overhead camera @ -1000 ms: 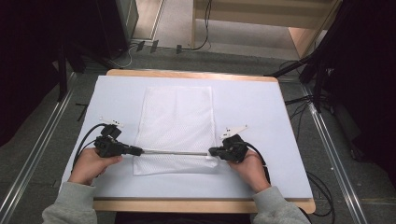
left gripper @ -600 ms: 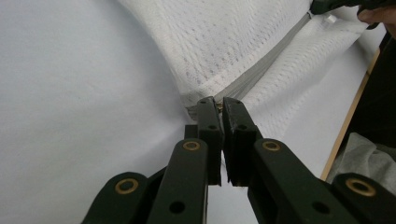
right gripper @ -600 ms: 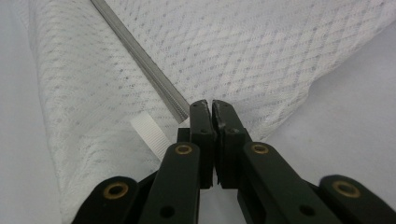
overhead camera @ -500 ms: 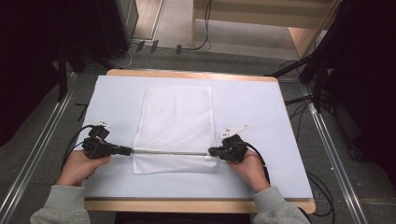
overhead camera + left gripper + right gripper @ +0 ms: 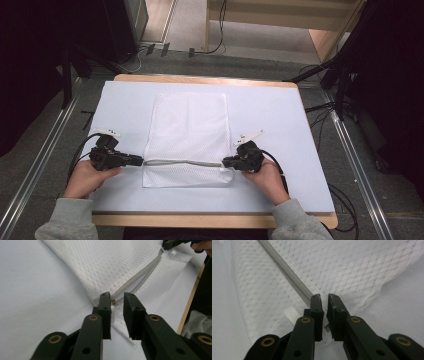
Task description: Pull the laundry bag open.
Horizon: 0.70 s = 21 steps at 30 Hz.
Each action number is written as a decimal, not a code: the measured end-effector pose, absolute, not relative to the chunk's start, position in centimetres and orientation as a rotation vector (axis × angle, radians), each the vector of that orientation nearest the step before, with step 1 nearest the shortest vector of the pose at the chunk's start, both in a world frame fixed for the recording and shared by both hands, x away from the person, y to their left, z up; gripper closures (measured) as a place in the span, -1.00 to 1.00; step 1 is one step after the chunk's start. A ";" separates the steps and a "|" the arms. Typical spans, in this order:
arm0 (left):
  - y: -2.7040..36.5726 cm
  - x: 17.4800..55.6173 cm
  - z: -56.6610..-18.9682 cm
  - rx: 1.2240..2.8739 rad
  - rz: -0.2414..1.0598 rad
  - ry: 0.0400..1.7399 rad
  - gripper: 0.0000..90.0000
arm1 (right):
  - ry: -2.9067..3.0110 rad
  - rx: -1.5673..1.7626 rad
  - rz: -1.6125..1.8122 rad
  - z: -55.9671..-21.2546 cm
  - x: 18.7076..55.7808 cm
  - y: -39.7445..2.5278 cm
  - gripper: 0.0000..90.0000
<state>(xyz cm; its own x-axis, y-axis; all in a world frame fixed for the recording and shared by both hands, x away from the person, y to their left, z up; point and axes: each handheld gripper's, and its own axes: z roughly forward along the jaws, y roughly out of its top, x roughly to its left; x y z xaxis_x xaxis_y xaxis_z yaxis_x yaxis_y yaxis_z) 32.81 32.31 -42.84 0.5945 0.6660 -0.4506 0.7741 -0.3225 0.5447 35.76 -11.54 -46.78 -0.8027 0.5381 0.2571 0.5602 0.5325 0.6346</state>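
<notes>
White mesh bag (image 5: 190,135), zipper (image 5: 182,162) open

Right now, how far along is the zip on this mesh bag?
Done: the zip across the mesh bag gapes as two strips. In hand: the right gripper pinches its right end; the left gripper sits at the slider, jaws apart. Left: likely releasing the bag.
</notes>
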 end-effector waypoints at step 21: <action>31.5 34.3 -42.7 2.077 0.063 1.144 -0.12 | -2.700 -1.058 -1.333 -45.8 35.4 -13.3 0.08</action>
